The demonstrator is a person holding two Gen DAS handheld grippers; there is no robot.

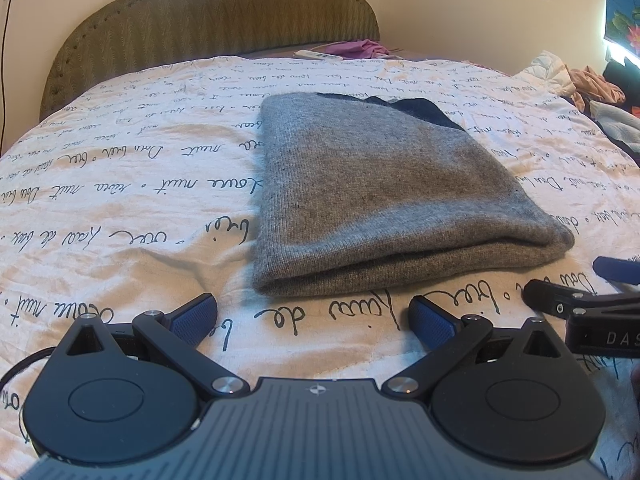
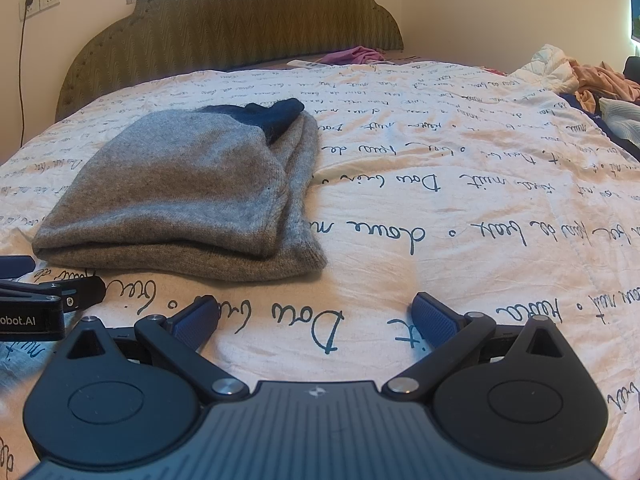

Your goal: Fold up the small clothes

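Note:
A grey knitted garment (image 1: 384, 196) lies folded into a thick rectangle on the bed, with a dark blue part (image 1: 420, 110) showing at its far end. The right wrist view has the same garment (image 2: 180, 196) at the left. My left gripper (image 1: 314, 318) is open, just short of the near fold, with nothing between its fingers. My right gripper (image 2: 316, 318) is open too, over bare bedspread to the right of the garment. The right gripper's fingers (image 1: 560, 300) show at the right edge of the left wrist view.
The white bedspread (image 1: 120, 200) with script lettering covers the bed. A padded olive headboard (image 1: 220, 12) stands behind. Pink cloth (image 1: 364, 48) and a remote (image 1: 316, 55) lie near the headboard. A heap of clothes (image 2: 592, 84) sits at the right edge.

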